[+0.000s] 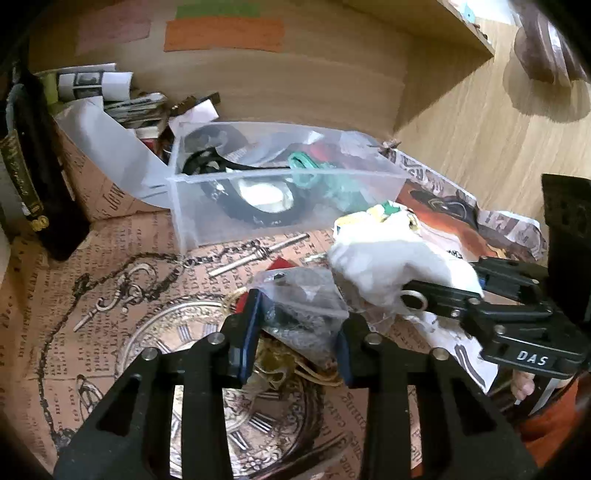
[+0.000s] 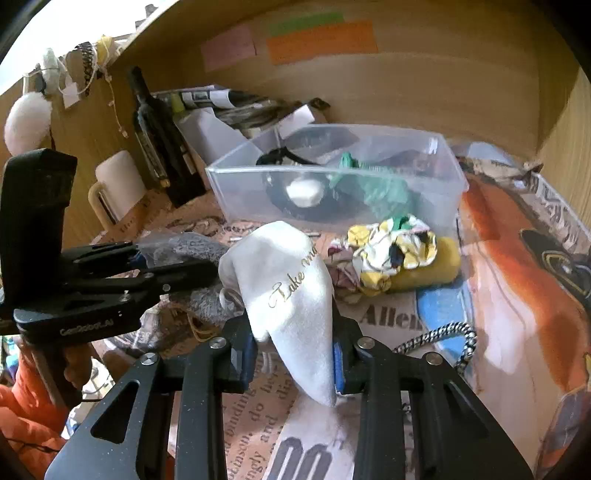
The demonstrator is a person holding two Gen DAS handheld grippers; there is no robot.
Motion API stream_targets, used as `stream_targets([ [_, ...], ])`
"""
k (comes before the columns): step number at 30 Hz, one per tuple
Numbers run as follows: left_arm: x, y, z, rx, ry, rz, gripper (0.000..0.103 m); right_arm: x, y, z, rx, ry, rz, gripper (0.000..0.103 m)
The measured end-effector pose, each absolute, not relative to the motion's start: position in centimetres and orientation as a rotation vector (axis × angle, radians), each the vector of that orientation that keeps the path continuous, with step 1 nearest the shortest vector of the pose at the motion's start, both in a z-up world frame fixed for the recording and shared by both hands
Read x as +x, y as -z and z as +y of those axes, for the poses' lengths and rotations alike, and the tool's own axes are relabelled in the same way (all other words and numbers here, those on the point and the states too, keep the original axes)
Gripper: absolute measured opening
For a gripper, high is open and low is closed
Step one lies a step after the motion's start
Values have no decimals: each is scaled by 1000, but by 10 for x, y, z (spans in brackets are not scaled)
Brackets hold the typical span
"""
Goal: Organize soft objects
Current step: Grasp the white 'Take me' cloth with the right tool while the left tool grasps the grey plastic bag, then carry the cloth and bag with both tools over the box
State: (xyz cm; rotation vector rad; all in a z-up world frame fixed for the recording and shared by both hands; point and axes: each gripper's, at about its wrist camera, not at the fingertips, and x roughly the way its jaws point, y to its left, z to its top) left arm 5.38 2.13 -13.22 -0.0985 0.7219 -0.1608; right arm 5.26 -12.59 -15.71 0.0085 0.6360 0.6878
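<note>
Right wrist: white pouch point(image 2: 291, 295) between right hand-held gripper point(image 2: 295, 358) fingers.

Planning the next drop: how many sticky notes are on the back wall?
3: pink note at left, green note at upper right, orange note directly under the green. Others may be out of frame.

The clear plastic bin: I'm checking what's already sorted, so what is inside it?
Inside the clear plastic bin lie a black strap-like loop, a white rounded piece and a green item. The frosted walls blur them, and anything underneath is covered.
</note>
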Motion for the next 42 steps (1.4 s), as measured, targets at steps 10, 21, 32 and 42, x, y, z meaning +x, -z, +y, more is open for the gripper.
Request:
stream_targets([
  [10, 54, 107, 40, -117, 108, 644, 34, 48, 125, -136, 30, -667, 523, 28],
  [21, 71, 70, 52, -122, 72, 527, 34, 70, 90, -158, 62, -579, 406, 28],
  [32, 111, 50, 52, -97, 35, 476, 34, 105, 74, -162, 40, -492, 366, 29],
  [42, 161, 66, 59, -73, -34, 565, 34, 153, 85, -149, 16, -456, 445, 29],
])
